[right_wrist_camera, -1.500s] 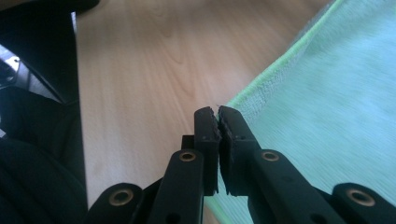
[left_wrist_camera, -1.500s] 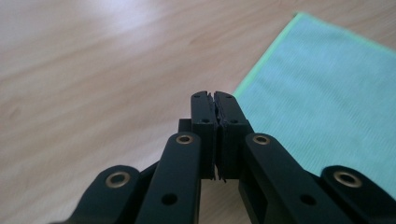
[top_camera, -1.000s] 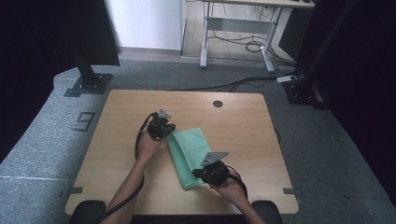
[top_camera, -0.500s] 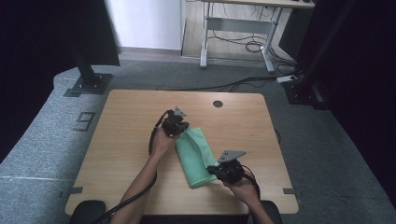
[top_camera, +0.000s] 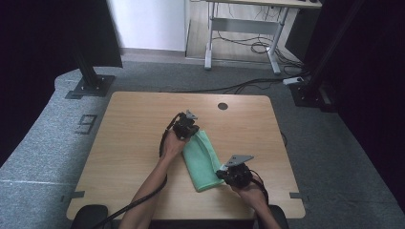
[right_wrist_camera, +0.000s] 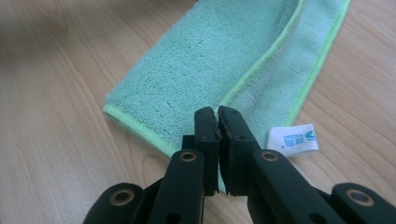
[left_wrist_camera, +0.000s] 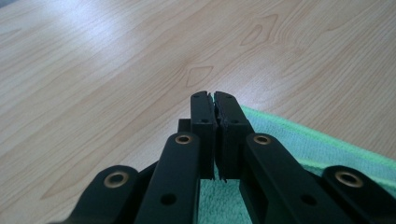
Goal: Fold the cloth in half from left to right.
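A green microfibre cloth (top_camera: 203,160) lies folded into a narrow strip on the wooden table (top_camera: 129,129), running from the middle toward the front right. My left gripper (top_camera: 190,130) sits at the strip's far end. In the left gripper view, my left gripper (left_wrist_camera: 213,95) has its jaws pressed together on a sliver of the green cloth (left_wrist_camera: 322,149). My right gripper (top_camera: 222,172) is at the near end. In the right gripper view, my right gripper (right_wrist_camera: 218,109) is shut on the folded-over layer's edge of the cloth (right_wrist_camera: 210,60), beside a white label (right_wrist_camera: 293,138).
A round cable hole (top_camera: 222,106) sits near the table's far edge. Bare wood lies left of the cloth and along the right side. Beyond the table stand a black stand base (top_camera: 90,86) and a desk frame with cables (top_camera: 241,38) on the floor.
Both grippers have moved right with the cloth in them. The cloth's left part has come over onto its right part, so the wide cloth is now a narrow strip.
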The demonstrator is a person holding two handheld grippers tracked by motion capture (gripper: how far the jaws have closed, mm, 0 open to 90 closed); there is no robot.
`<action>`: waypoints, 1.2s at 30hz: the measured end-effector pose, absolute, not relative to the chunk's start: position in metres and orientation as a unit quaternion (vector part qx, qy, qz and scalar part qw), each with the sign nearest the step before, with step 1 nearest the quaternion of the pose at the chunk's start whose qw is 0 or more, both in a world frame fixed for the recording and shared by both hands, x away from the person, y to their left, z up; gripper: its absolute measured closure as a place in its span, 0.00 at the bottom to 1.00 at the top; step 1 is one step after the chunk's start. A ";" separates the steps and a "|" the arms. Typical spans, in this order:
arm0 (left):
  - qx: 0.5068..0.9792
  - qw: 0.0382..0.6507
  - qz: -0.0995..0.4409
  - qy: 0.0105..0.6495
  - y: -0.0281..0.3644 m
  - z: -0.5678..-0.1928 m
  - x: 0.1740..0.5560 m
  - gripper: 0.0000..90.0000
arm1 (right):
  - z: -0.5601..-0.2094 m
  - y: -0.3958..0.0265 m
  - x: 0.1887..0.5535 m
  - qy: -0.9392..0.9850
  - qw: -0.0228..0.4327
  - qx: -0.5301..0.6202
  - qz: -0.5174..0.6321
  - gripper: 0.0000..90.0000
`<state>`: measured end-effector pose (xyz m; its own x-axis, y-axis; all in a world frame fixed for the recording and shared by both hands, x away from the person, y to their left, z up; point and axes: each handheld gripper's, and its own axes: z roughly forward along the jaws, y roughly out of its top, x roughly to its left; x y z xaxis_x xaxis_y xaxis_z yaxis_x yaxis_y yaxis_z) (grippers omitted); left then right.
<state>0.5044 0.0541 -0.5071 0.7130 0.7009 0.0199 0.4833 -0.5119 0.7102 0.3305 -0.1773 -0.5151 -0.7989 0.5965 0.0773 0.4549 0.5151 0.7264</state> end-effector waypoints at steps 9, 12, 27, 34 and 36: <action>0.858 0.344 0.151 0.349 0.046 -0.516 0.511 0.96 | -0.520 -0.180 0.332 0.868 0.093 0.311 0.375 0.95; 0.859 0.344 0.151 0.347 0.044 -0.519 0.512 0.94 | -0.523 -0.182 0.334 0.869 0.095 0.316 0.370 0.95; 0.844 0.355 0.182 0.358 0.052 -0.506 0.512 0.42 | -0.528 -0.189 0.336 0.866 0.098 0.328 0.364 0.94; 0.841 0.365 0.179 0.358 0.059 -0.505 0.506 0.34 | -0.525 -0.194 0.336 0.862 0.105 0.335 0.366 0.88; 0.841 0.369 0.173 0.356 0.062 -0.505 0.504 0.32 | -0.524 -0.197 0.337 0.861 0.112 0.337 0.365 0.83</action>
<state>0.5043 0.0617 -0.5048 0.6859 0.7271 0.0290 0.4713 -0.4742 0.7437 0.3367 -0.1966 -0.5241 -0.7475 0.6622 0.0529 0.4987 0.5068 0.7032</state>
